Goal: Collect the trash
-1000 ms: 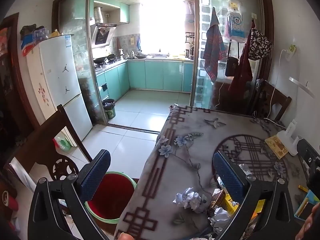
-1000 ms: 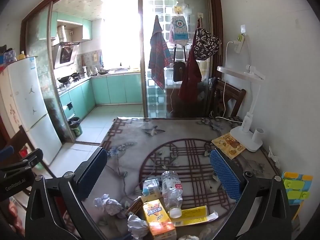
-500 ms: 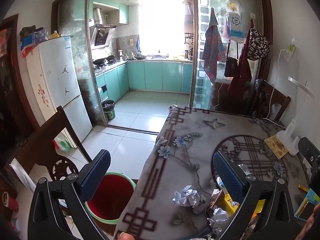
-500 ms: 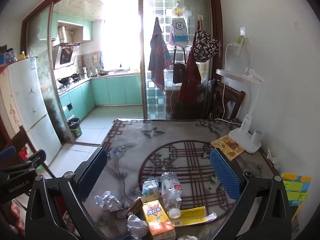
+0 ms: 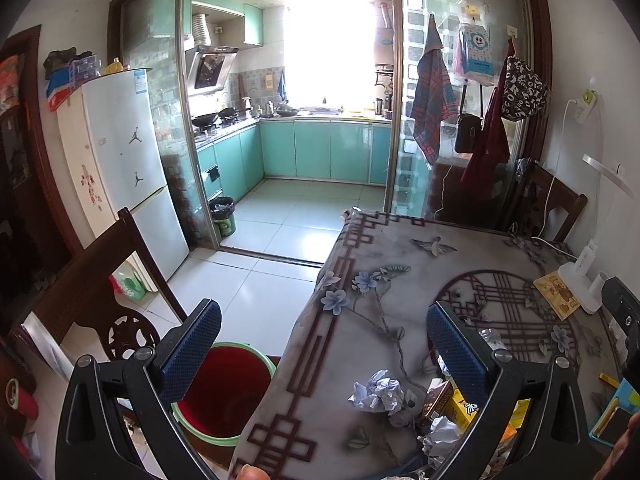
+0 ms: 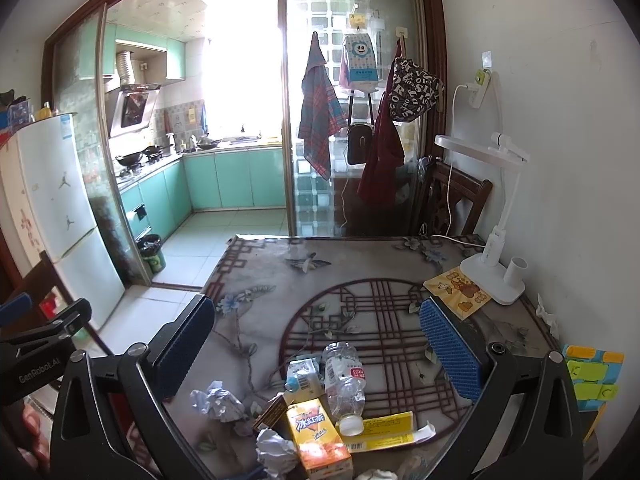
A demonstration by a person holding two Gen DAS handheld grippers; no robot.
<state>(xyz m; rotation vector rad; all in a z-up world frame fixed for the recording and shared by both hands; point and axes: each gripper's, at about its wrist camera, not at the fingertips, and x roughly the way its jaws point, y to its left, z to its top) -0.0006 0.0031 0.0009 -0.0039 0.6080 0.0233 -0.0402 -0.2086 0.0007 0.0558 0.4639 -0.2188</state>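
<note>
I see trash bunched at the table's (image 6: 280, 264) near edge: crumpled paper (image 6: 218, 400), bottle (image 6: 344, 380), orange carton (image 6: 316, 440) cut off at 6 o'clock. Only my left view shows the bin (image 5: 224, 396), 7 o'clock. Left gripper (image 5: 324, 352) and right gripper (image 6: 316, 344) wide, empty.

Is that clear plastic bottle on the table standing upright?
No, the plastic bottle lies on its side on the table, its white cap pointing toward the camera, among the cartons and crumpled paper.
</note>
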